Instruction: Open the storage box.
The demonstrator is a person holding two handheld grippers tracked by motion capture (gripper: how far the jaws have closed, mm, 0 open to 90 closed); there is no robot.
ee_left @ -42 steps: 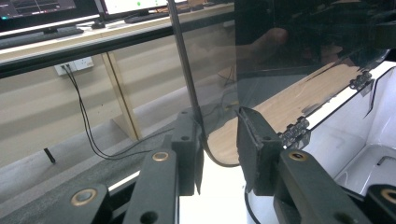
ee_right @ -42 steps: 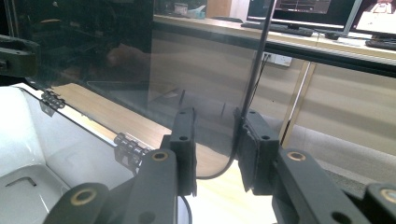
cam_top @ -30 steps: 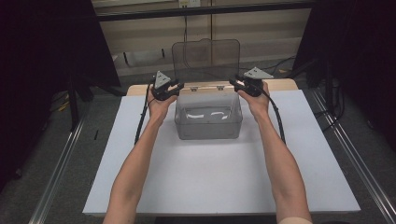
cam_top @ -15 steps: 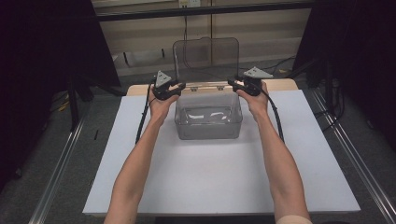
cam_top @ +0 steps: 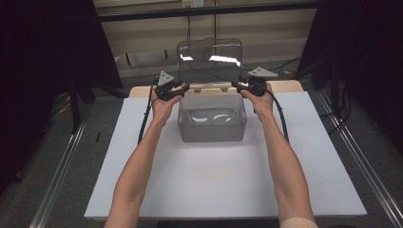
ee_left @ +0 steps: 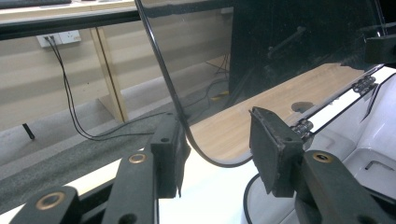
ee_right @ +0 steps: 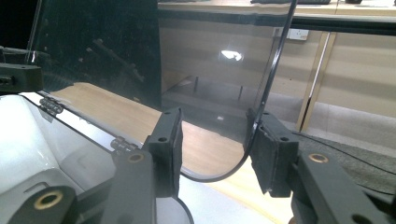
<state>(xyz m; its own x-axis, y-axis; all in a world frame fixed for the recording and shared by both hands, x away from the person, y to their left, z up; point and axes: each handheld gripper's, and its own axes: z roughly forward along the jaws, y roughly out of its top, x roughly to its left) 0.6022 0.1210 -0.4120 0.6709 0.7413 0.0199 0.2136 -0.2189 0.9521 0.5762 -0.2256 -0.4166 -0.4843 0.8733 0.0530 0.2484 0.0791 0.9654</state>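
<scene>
A clear plastic box (cam_top: pixel 212 118) stands on the white board (cam_top: pixel 209 190), its hinged lid (cam_top: pixel 210 61) raised upright at the back. My left gripper (cam_top: pixel 183 88) is at the lid's lower left corner and my right gripper (cam_top: pixel 236 85) at its lower right corner. In the left gripper view the lid's (ee_left: pixel 280 42) rounded edge runs between the jaws of my left gripper (ee_left: pixel 219 140), close to one pad with a gap to the other. In the right gripper view, my right gripper (ee_right: pixel 215 140) likewise straddles the lid (ee_right: pixel 93 46). Both pairs of jaws have just been opening and stand open.
A wooden tabletop (cam_top: pixel 285 86) shows behind the board. Metal rails (cam_top: pixel 62 171) run along the floor on both sides, with dark curtains beyond. Small hinges (ee_left: pixel 303 126) join the lid to the box. Cables hang by the back wall (cam_top: pixel 142 33).
</scene>
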